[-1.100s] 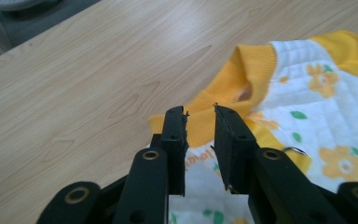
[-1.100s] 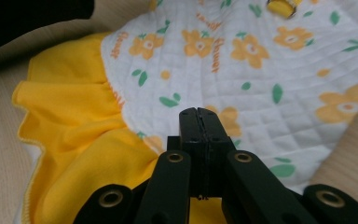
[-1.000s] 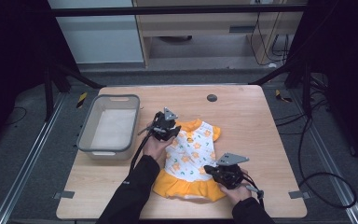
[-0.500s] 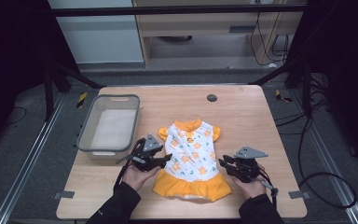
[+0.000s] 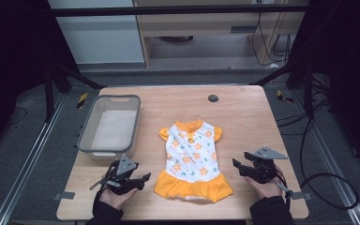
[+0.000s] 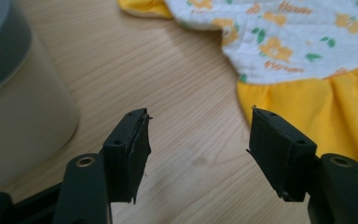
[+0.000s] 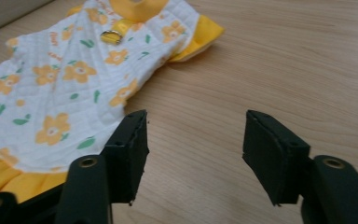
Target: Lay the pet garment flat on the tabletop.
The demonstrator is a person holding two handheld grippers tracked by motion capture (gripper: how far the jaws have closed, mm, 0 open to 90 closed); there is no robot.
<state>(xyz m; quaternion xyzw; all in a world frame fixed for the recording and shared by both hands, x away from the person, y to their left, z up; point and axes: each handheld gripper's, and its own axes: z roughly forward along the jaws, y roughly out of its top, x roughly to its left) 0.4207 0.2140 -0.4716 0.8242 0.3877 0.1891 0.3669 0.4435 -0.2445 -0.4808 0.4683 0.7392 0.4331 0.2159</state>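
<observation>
Now both hands had drawn back from the little dress (image 5: 192,159); it lay flat mid-desk (image 5: 243,112); left hand-held gripper (image 5: 138,179) and right hand-held gripper (image 5: 238,166) had just been opening, empty; spreading seemed finished.

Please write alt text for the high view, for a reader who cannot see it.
A small yellow-and-white flowered dress lies flat on a wooden table, with the open left gripper and open right gripper at either side of it. A grey bin stands at its left.
</observation>
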